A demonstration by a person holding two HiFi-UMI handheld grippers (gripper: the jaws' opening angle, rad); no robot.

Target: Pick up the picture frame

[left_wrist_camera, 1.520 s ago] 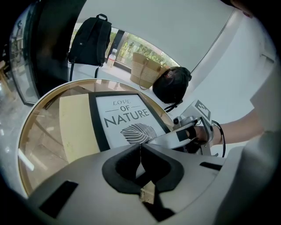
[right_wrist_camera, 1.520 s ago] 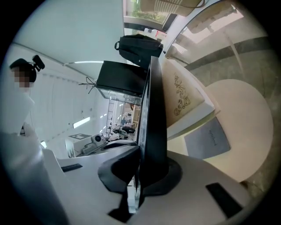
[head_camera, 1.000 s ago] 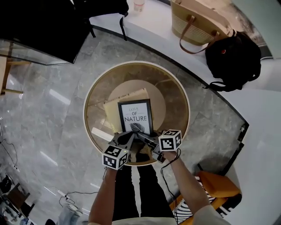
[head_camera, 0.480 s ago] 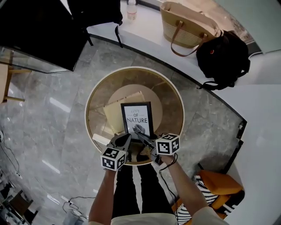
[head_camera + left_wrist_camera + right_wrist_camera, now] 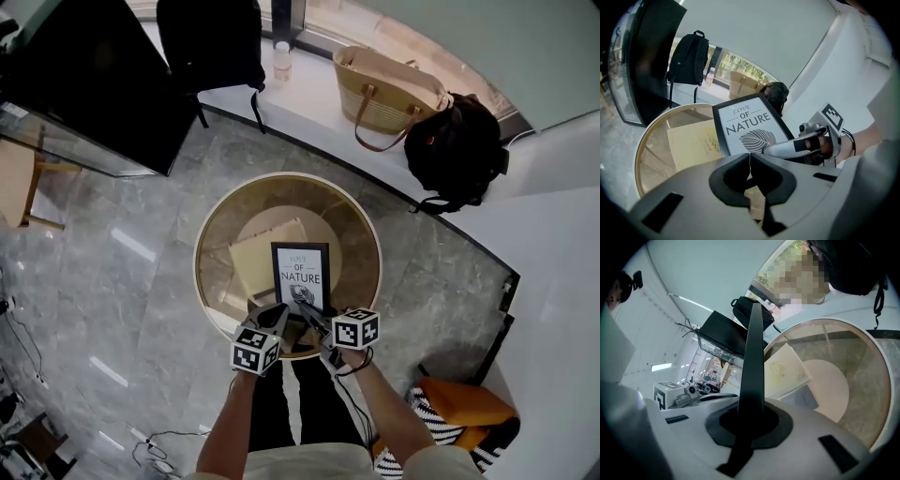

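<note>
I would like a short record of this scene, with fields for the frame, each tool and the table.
picture frame: black, printed "NATURE", near edge gripped
right tool: shut on the picture frame
left tool: jaws together by the frame's lower edge; contact unclear
round table: glass top, beige booklet beside the frame

Round glass-topped table [image 5: 196, 267] sits dead centre on the grey marble floor [image 5: 112, 281], and a cream booklet [image 5: 251, 267] lies flat at it, left of middle. Along the white ledge [image 5: 319, 98] beyond stands a black backpack [image 5: 211, 42], with a small water bottle [image 5: 282, 61] just beside it. Further right, a woven straw tote [image 5: 389, 89] touches a second black backpack [image 5: 457, 150]. Lower right there's something orange [image 5: 464, 401], and cables [image 5: 155, 436] trail across the floor lower left.
</note>
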